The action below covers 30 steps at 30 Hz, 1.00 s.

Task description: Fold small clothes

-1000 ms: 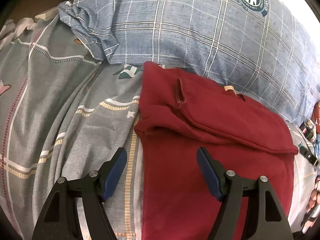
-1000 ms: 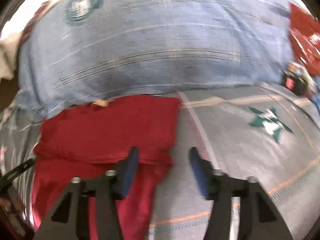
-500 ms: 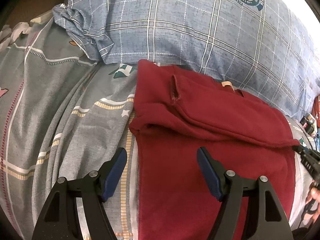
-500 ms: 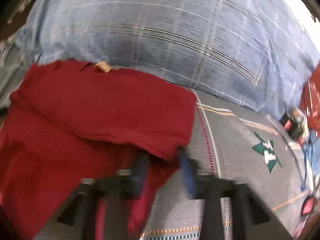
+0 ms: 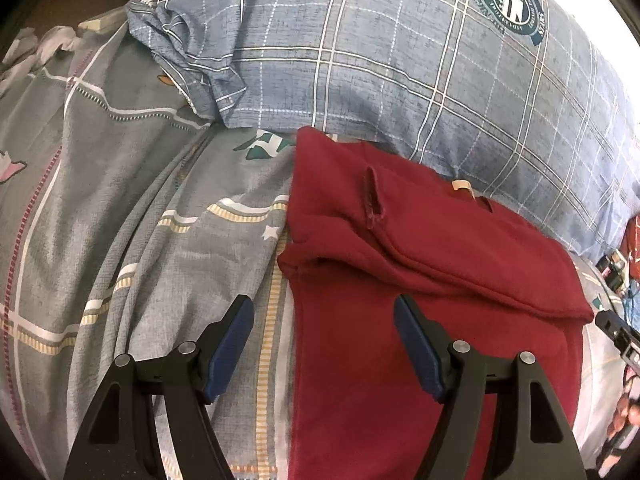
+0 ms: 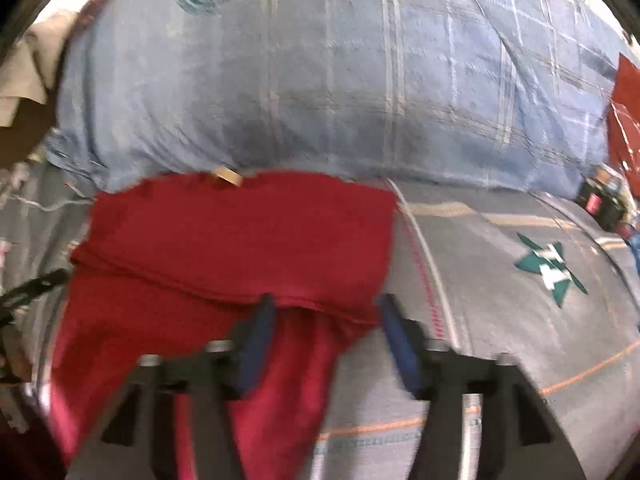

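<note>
Garment: I see a dark red garment [image 5: 420,280] lying on the grey patterned bedsheet [image 5: 120,208], its far edge touching the blue checked pillow [image 5: 400,60].
Fold: the far part is turned over toward me, making a hem edge that runs from left to right across the cloth; a single layer spreads out nearer to me below it.
Label: a small tan tag [image 5: 462,187] shows at the far edge, just beside the pillow.
Left gripper: my left gripper [image 5: 324,344] hangs above the near left edge of the garment, jaws wide apart and holding nothing; one blue pad is over the sheet, the other over red cloth.
Right gripper: my right gripper [image 6: 326,344] is at the right end of the folded hem, jaws opening; the corner of the fold lies between the pads, and I cannot see either pad pressing on it. This view is blurred.
Left edge: the garment's left side runs straight along a striped band of the sheet, with bare, creased sheet to the left.
Right edge: beyond the right side lies bare sheet with a green star print [image 6: 550,270].
Clutter: small dark items [image 6: 604,204] sit far right, against the pillow, well apart from the garment.
Far room: the pillow closes off the far side.
</note>
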{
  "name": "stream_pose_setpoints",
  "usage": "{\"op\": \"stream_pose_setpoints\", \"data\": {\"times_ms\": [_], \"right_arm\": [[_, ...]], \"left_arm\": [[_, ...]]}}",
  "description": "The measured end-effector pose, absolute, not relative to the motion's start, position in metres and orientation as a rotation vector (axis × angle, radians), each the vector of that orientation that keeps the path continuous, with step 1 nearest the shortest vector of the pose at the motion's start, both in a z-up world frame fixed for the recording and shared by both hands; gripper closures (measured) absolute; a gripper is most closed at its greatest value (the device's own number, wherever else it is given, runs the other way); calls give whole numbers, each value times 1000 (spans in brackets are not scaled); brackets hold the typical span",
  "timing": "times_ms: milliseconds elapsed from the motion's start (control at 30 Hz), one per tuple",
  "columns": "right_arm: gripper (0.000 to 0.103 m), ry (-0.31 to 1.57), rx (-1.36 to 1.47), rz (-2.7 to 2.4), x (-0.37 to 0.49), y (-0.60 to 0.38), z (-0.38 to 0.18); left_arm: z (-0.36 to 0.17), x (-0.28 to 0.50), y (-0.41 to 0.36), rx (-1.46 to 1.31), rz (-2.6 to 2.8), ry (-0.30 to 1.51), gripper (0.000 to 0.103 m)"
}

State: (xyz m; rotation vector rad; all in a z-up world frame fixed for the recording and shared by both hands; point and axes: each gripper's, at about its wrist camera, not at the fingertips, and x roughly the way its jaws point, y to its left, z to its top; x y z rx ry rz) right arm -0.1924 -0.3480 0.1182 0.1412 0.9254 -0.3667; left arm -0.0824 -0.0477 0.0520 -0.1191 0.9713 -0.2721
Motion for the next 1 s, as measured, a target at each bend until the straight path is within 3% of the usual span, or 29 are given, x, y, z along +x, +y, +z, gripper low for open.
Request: {"op": "stream_pose_setpoints", "data": {"times_ms": [200, 233, 267, 300, 433, 533, 667, 1000], "right_arm": [[45, 988, 197, -294, -174, -342, 99], [55, 1020, 196, -325, -169, -347, 90], [72, 1042, 188, -348, -166, -349, 86], [78, 1059, 183, -364, -165, -353, 81], [85, 1050, 274, -343, -173, -368, 82], [75, 1014, 326, -327, -183, -365, 93], [39, 925, 389, -293, -208, -348, 123], [29, 989, 433, -92, -293, -271, 131]], "left_arm": [[51, -82, -54, -93, -281, 976, 31], [51, -83, -56, -87, -283, 974, 31], [49, -84, -58, -74, -282, 974, 31], [48, -85, -58, -65, -282, 980, 31], [46, -98, -58, -54, -294, 1016, 31], [60, -118, -55, -50, -308, 1000, 31], [74, -157, -40, -54, -340, 990, 31], [93, -250, 16, -21, -397, 997, 31]]}}
